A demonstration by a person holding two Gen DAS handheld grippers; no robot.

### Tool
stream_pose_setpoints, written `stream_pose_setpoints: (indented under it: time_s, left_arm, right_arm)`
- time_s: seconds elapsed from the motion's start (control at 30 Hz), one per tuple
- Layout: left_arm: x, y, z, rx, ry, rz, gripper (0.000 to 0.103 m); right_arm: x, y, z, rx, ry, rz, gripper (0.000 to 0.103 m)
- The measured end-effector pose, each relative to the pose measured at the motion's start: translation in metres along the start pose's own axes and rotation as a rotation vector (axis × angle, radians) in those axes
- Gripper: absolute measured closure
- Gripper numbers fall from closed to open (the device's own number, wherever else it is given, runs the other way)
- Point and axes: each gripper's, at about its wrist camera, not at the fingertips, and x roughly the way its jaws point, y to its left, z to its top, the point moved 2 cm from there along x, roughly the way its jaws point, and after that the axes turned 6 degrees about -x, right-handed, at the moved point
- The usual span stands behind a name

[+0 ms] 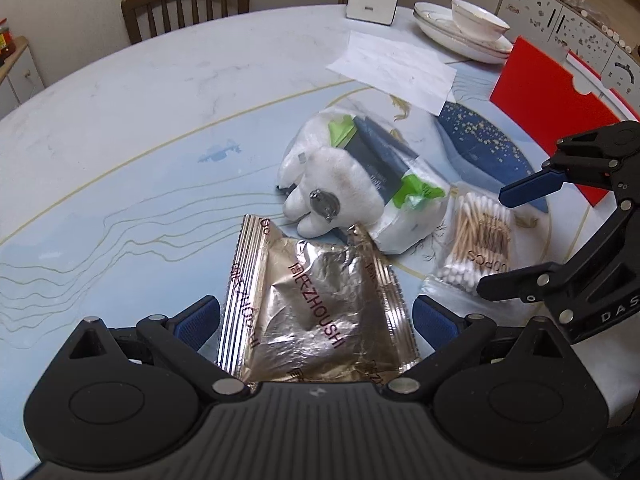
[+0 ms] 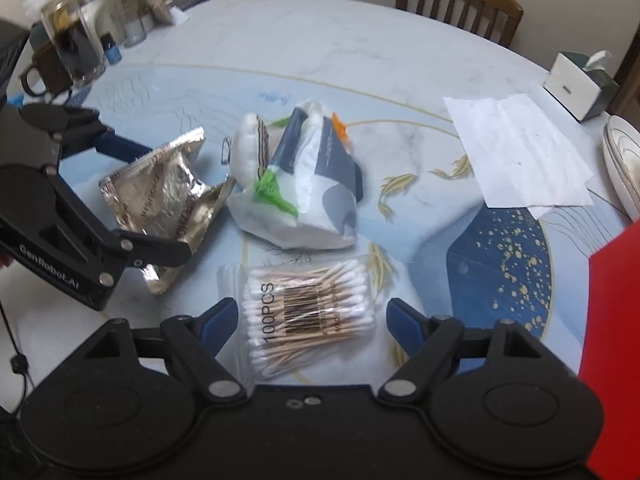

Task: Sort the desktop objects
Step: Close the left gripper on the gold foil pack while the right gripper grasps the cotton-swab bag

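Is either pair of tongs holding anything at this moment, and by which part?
Nothing is held. The left tongs stand open around the foil packet; the right tongs stand open around the cotton swab bag.

Hidden, cropped and blurred parts

The foil packet (image 1: pixel 316 308) runs under the left gripper's (image 1: pixel 316 322) body at 6 o'clock, its near edge hidden; the red folder (image 2: pixel 616 320) is cut by the frame at 3 o'clock; the plush toy (image 2: pixel 252 148) is mostly screened by the plastic bag (image 2: pixel 304 200); jars (image 2: pixel 76 44) at 10 o'clock are blurred; the plates (image 2: pixel 624 164) are cropped at 3 o'clock.
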Motion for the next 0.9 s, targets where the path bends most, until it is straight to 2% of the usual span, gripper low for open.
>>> stream_pose_setpoints:
  time_s: [0.27, 0.6, 0.9]
  left_arm:
    - [0.008, 0.004, 0.003, -0.004, -0.005, -0.012, 0.0]
    - [0.013, -0.007, 0.003, 0.048, -0.015, 0.06, 0.001]
    - [0.007, -0.016, 0.0, 0.039, -0.036, 0.064, 0.024]
  right_arm:
    - [0.014, 0.006, 0.001, -0.028, 0.023, 0.027, 0.02]
    - [0.014, 0.008, 0.002, -0.043, 0.008, 0.028, 0.018]
    - [0.014, 0.009, 0.001, -0.045, 0.006, 0.02, 0.021]
